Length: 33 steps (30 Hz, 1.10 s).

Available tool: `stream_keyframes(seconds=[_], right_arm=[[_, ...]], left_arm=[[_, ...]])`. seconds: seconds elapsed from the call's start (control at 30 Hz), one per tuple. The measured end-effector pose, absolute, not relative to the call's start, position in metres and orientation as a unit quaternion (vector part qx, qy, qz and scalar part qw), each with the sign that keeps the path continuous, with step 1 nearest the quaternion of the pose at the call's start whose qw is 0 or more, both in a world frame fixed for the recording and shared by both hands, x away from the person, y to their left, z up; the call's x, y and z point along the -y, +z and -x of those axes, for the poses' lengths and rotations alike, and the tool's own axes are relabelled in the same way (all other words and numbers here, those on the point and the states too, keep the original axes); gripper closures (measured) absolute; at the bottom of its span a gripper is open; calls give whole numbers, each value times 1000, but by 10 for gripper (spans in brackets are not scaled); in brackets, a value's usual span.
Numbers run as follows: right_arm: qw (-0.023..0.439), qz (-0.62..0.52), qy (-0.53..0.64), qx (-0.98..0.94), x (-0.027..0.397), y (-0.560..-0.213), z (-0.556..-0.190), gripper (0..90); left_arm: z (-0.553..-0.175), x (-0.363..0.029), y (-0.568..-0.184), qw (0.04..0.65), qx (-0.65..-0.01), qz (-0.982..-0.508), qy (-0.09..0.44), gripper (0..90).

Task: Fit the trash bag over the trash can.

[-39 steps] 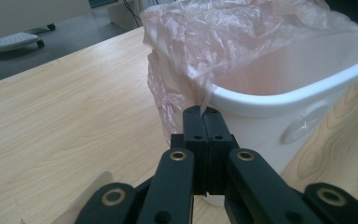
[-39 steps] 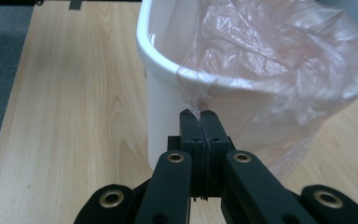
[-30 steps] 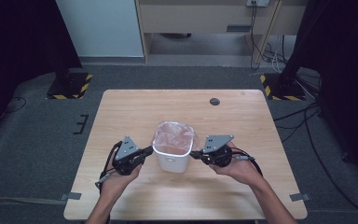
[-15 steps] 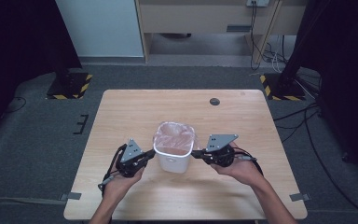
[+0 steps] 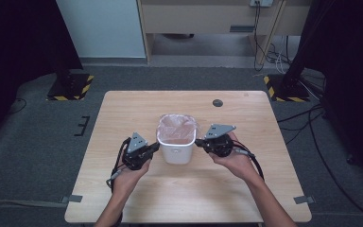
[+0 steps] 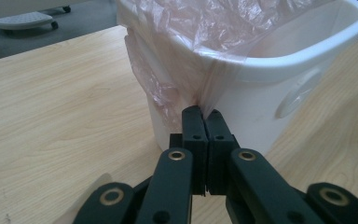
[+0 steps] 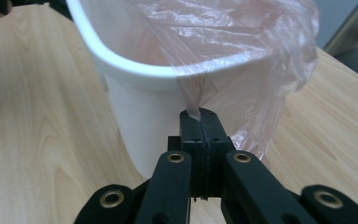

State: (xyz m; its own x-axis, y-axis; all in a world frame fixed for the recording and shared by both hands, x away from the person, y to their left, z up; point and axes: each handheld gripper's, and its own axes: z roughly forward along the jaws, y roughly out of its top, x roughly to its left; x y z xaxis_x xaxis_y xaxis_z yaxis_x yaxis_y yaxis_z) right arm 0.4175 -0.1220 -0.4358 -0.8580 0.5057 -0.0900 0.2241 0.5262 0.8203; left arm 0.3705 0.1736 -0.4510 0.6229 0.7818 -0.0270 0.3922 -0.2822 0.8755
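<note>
A small white bin (image 5: 176, 150) lined with a thin pink plastic bag (image 5: 176, 126) stands at the middle of the wooden table (image 5: 123, 109). My left gripper (image 5: 154, 148) is at the bin's left side, shut on a pinch of the bag's edge (image 6: 204, 100) that is pulled down over the rim. My right gripper (image 5: 199, 142) is at the bin's right side, shut on another pinch of the bag (image 7: 193, 105) below the rim. In the left gripper view (image 6: 204, 120) and the right gripper view (image 7: 200, 116) the jaws stand pressed together on the film.
A small dark round disc (image 5: 217, 102) lies near the table's far edge. Black posts with yellow-striped feet (image 5: 71, 85) stand on the grey floor beyond the table, and cables (image 5: 274, 52) trail at the right.
Both grippers have drawn a little lower and nearer the bin's sides, pulling the bag's edge down over the rim. The bin has stayed in place.
</note>
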Motion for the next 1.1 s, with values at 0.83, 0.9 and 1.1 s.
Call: stream_keyframes(seconds=[0.83,0.9,1.1], right_arm=[[193,-200,453,-847,125,-421,-393,900],[197,-193,452,-848,124,-424,-389,900],[207,-189,440,-853,118,-428,-389,900]], left_arm=[[-355,-171,-440,472,-371,-768,223,900],[-355,-169,-440,471,-372,-769,221,900],[-352,-161,-443,458,-352,-784,229,900]])
